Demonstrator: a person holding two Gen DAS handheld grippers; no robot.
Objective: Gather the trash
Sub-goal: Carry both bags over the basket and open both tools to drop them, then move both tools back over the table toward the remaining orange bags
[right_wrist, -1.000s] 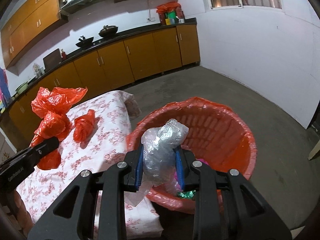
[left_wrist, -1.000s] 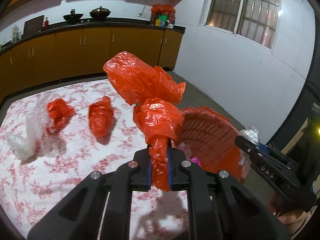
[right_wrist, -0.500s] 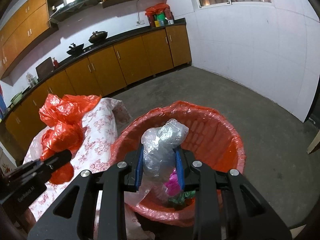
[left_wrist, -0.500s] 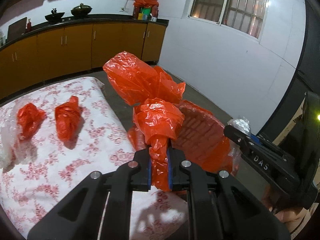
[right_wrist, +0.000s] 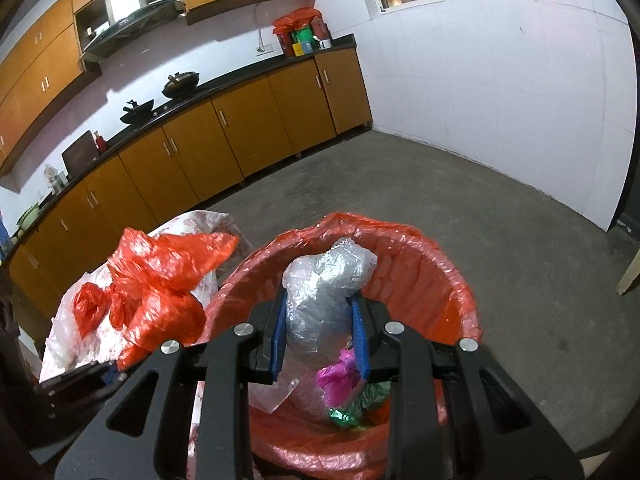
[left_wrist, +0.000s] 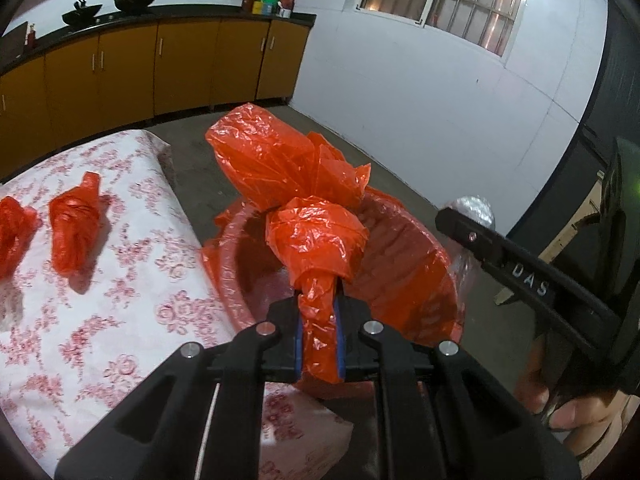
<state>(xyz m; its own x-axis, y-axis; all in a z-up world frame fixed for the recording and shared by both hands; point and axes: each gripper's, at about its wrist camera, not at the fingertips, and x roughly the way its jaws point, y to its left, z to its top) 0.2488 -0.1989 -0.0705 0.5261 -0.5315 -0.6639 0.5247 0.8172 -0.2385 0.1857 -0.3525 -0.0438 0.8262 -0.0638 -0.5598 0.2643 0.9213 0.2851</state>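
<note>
The left tool is clamped on the twisted neck of a red bag, held above the bin just off the table's edge. The right tool grips a clear wad over the bin's mouth. Both look light, soft and crinkly; bunched necks give the surest hold. 2 more red bags lie on the table.
</note>
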